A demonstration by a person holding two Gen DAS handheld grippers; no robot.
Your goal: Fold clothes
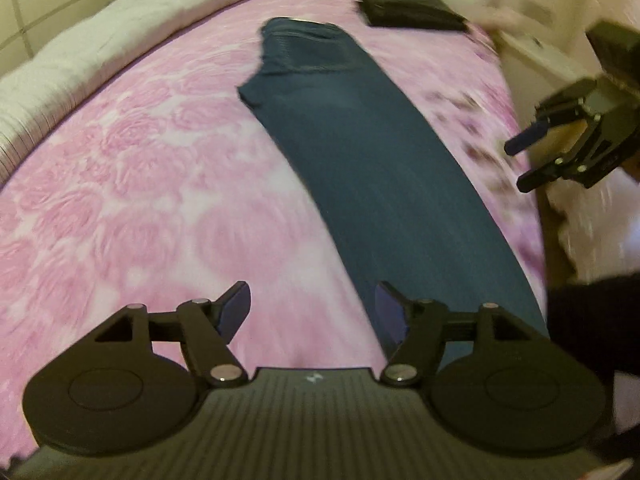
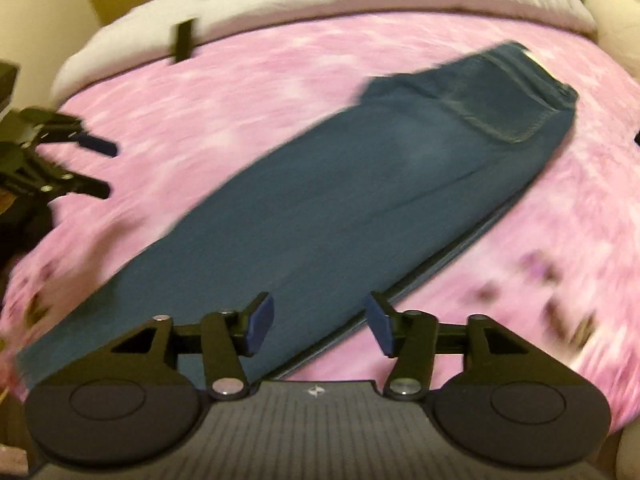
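While both hand-held grippers gape empty, dark blue jeans [image 2: 360, 184] folded lengthwise, flat on pink bedspread [image 1: 140, 184]

Dark blue jeans [image 1: 360, 152] folded lengthwise on pink floral bedspread [image 1: 140, 184]; left gripper [image 1: 314, 312] open, empty above the leg end; right gripper [image 1: 524, 162] open at right; black bundle [image 1: 412, 8] beyond the waistband.

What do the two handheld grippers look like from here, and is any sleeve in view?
Both the left gripper and right gripper are matte black with ribbed bodies, round discs each side, silver pivot bolts and blue finger pads. A small white logo marks each body. A dark sleeve shows at the edge.
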